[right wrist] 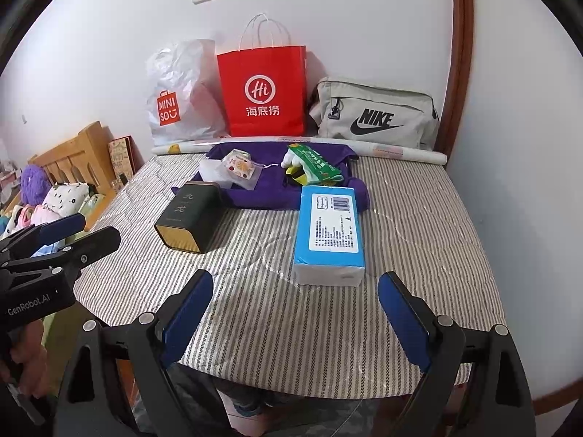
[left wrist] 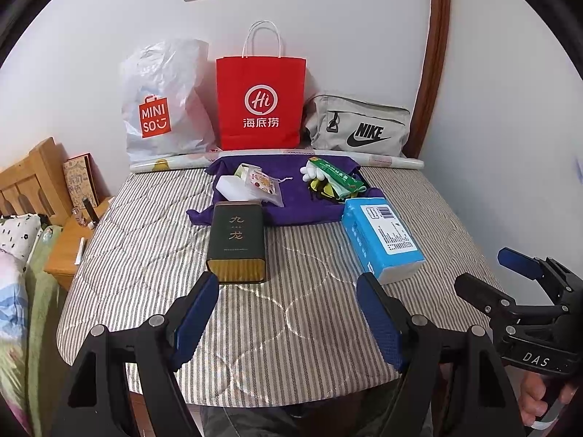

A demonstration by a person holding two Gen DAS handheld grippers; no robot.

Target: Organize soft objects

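While both grippers hang above the near edge of the striped mattress, nothing is held: the left gripper stands wide with only bedding between its blue pads, and the right gripper is just as wide and just as bare. Straight ahead of the left gripper and near it lies one dark green tin, on its side with the gold end toward the gripper. Just ahead of the right gripper, a little to its left of centre, lies one blue tissue pack, label up. Beyond both, farther out, one purple cloth is spread on the bed, bearing one white block, one clear patterned pouch, one green packet and a small white-and-yellow plush, partly hidden under the packet. Farthest off, against the wall, stand three bags: one white plastic bag, one red paper bag and one grey pouch bag, with one paper roll lying before them. Judging by this, the layout would suit either a sorting yet to come or things already set out by kind; which soft thing belongs where I cannot tell. Any grasp of the tissue pack would call for a light squeeze across its narrow width, since it will likely give under the pads.
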